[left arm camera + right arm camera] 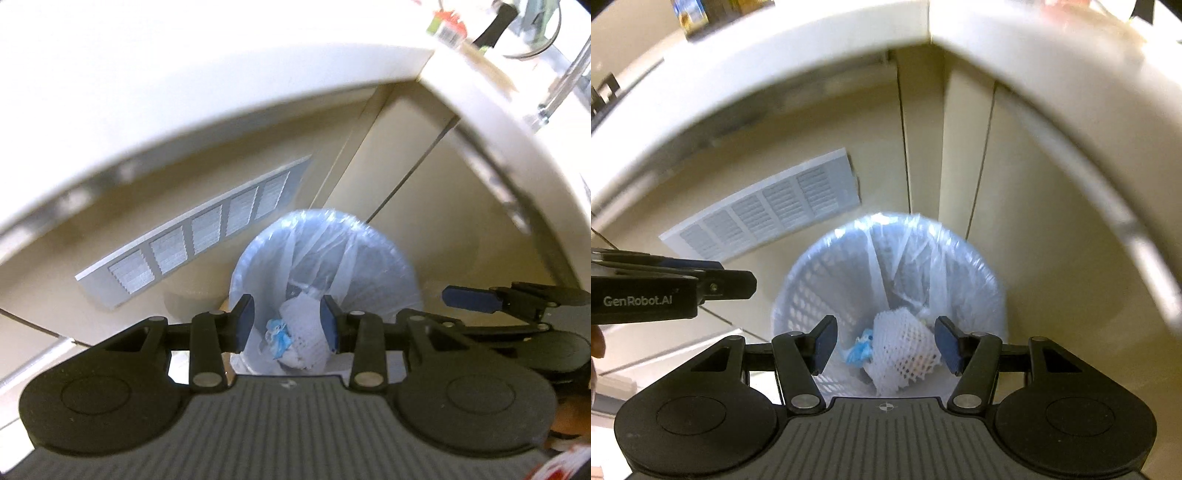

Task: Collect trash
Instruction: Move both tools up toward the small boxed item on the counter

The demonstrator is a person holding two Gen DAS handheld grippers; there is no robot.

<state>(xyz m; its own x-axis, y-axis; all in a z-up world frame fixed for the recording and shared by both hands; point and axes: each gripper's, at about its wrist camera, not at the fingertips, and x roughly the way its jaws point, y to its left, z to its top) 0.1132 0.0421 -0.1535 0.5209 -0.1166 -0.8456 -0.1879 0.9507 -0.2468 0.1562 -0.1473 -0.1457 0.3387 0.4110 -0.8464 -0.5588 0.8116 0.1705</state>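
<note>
While both grippers hang above the corner where two cream cabinet runs meet, the wastebasket (886, 295) stands upright on the floor there, its round mouth facing up toward the cameras and its long axis running vertically. It is a white slotted basket lined with a clear bluish plastic bag (325, 251) folded over the rim. At the bottom lies the trash: a white foam net sleeve (905, 350), crumpled and lying roughly along the near-to-far direction, and just beside it on its left a small blue-and-white wrapper (858, 349); which way the wrapper points cannot be told. The left gripper (288, 328) has its blue pads apart with nothing between them, only the basket's contents far below. The right gripper (886, 345) also has its jaws apart and empty, spread wider than the left's. On the cabinet face to the left of the basket sits a white louvred vent grille (768, 210), slanted in both views. The curved countertop edge (221, 96) arches overhead.
</note>
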